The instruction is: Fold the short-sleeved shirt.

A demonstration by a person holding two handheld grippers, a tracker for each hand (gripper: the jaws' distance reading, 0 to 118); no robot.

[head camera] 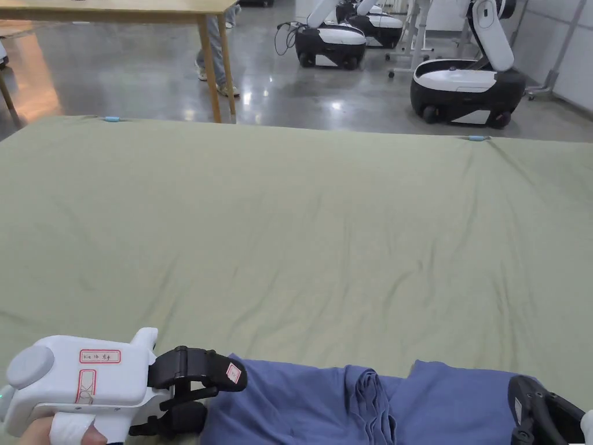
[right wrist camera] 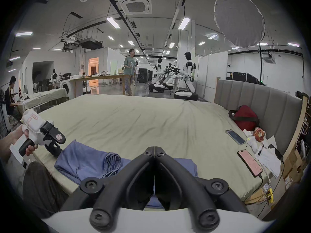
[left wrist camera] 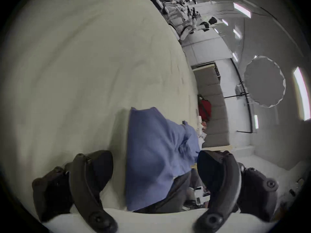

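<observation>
Green bed sheet (head camera: 301,232), left hand-held gripper (head camera: 200,394) gaping beside blue shirt (head camera: 324,405), right hand-held gripper (right wrist camera: 154,150) closed, empty.

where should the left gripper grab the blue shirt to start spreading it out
Probably the free left corner of the blue shirt, approached from the left with one jaw above and one below the edge. That corner lies flat and thin on the green sheet, right beside the open left gripper, while the middle is bunched into a thick wad of folds. The right gripper is shut.
</observation>
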